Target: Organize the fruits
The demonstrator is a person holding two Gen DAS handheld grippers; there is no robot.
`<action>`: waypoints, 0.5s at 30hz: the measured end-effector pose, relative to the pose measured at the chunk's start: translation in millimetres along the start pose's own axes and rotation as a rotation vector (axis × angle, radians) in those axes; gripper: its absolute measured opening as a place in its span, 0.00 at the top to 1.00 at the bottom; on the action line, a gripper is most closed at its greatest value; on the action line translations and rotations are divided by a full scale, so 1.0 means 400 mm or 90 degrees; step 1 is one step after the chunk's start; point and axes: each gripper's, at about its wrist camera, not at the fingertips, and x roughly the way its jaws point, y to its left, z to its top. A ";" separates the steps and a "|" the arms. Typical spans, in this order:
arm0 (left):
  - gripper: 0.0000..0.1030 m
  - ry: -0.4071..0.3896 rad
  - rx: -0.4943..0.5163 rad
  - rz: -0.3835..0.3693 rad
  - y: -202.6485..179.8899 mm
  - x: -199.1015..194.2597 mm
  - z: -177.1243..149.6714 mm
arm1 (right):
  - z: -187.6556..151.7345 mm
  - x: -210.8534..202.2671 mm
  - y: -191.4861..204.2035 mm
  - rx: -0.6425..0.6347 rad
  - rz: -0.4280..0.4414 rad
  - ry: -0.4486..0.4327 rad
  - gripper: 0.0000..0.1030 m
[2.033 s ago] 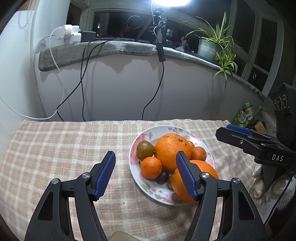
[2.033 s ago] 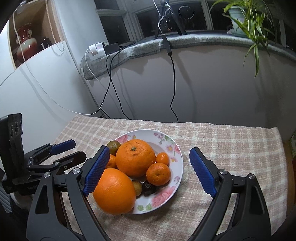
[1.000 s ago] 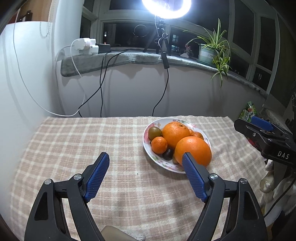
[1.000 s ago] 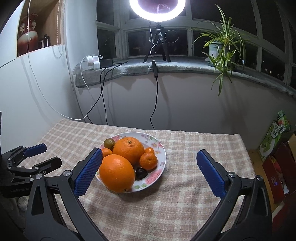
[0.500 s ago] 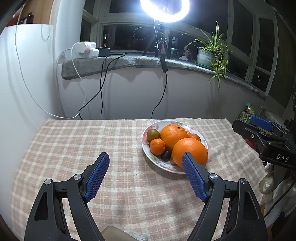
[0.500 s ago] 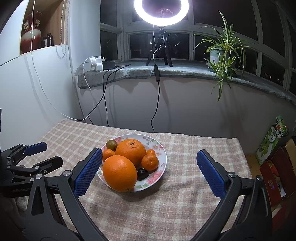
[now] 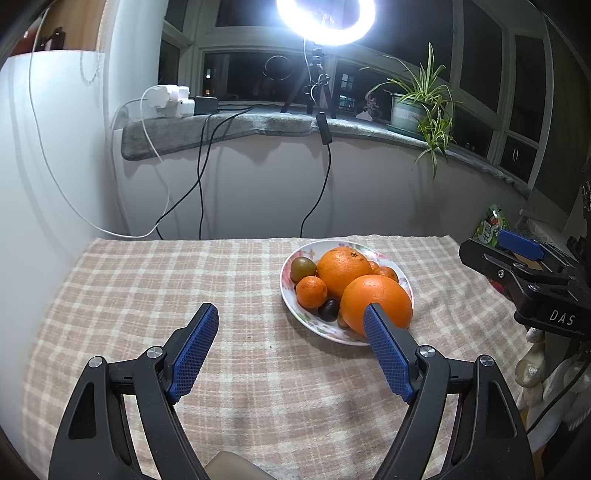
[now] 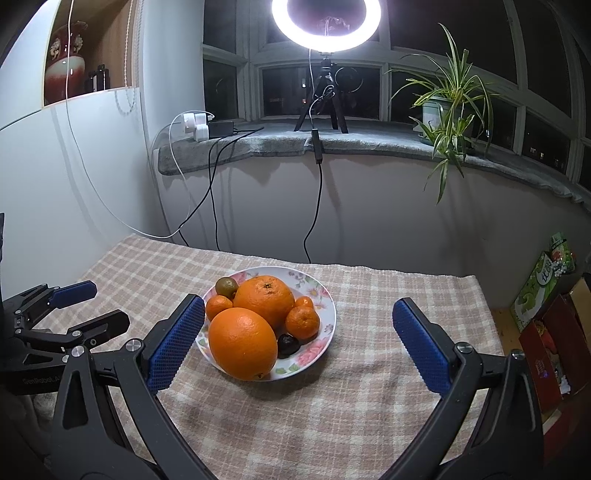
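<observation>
A floral plate sits mid-table on a checked cloth. It holds two big oranges, small mandarins, a greenish fruit and a dark fruit. My left gripper hangs open over the cloth, its right finger overlapping the near orange in view. My right gripper is open too, the plate framed between its fingers, nothing held. Each gripper shows in the other's view: the left gripper, the right gripper.
The checked cloth covers the table. Behind it, a wall with hanging cables, a sill with a ring light and a potted plant. Boxes stand on the floor at right.
Both grippers have drawn back and up from the plate, which looks smaller and farther off. Both stayed open and empty. The fruit has not moved.
</observation>
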 end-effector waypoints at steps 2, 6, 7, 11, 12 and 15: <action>0.21 0.000 0.000 0.000 0.000 0.000 0.000 | -0.001 0.001 -0.001 0.000 0.000 0.000 0.00; 0.21 0.003 0.002 -0.001 -0.005 0.001 0.000 | -0.001 0.002 -0.002 0.000 0.001 0.000 0.00; 0.21 0.003 0.002 -0.001 -0.005 0.002 0.001 | -0.001 0.002 -0.001 -0.001 0.000 0.000 0.00; 0.21 0.003 0.003 -0.001 -0.006 0.001 0.000 | -0.001 0.001 0.000 0.000 0.000 0.001 0.00; 0.21 0.004 0.003 0.000 -0.006 0.001 0.000 | -0.003 0.002 0.000 0.000 0.000 0.001 0.00; 0.21 0.006 0.003 0.000 -0.004 0.005 0.000 | -0.005 0.004 -0.001 0.000 0.001 0.002 0.00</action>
